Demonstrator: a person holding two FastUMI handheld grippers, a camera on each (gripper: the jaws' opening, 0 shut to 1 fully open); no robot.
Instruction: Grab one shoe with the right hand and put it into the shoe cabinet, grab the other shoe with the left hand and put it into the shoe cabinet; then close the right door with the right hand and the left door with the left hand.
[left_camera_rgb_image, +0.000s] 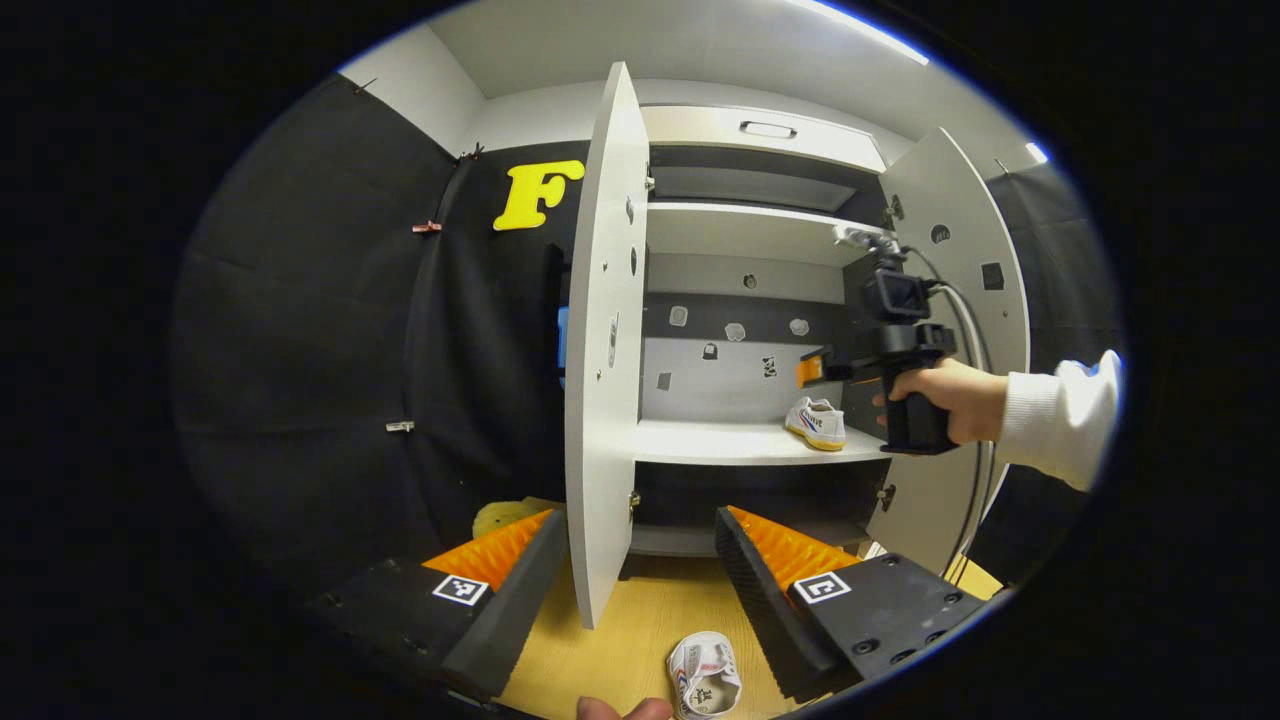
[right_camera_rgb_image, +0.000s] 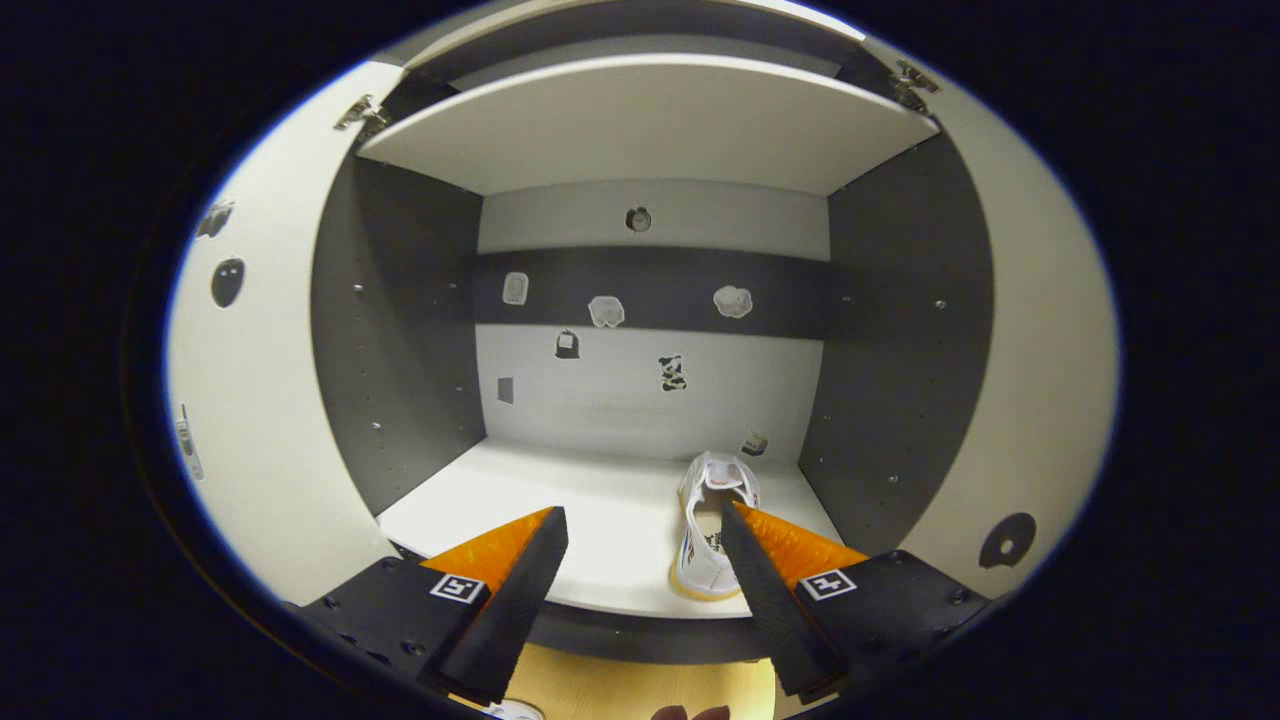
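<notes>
Up front in the right gripper view, the right claw (right_camera_rgb_image: 640, 560) stands released, its two fingers spread wide and gripping nothing, level with the front edge of the shoe cabinet's middle shelf (right_camera_rgb_image: 600, 520). One white sneaker (right_camera_rgb_image: 705, 530) sits on that shelf toward its right side, toe toward the back wall, with its heel at the front edge just beside the claw's right finger. Small stickers dot the back panel (right_camera_rgb_image: 650, 385).

In the left gripper view, the left claw (left_camera_rgb_image: 640, 575) is likewise released and empty, held above the wooden floor (left_camera_rgb_image: 620, 640). The other white sneaker (left_camera_rgb_image: 705, 675) lies on that floor below and between its fingers. Ahead stands the shoe cabinet (left_camera_rgb_image: 760, 300) with both doors swung open: the left door (left_camera_rgb_image: 605, 350) edge-on just beyond the claw, the right door (left_camera_rgb_image: 950, 300) farther off. A hand (left_camera_rgb_image: 945, 400) in a white sleeve holds the right claw at the shelf near the first sneaker.
</notes>
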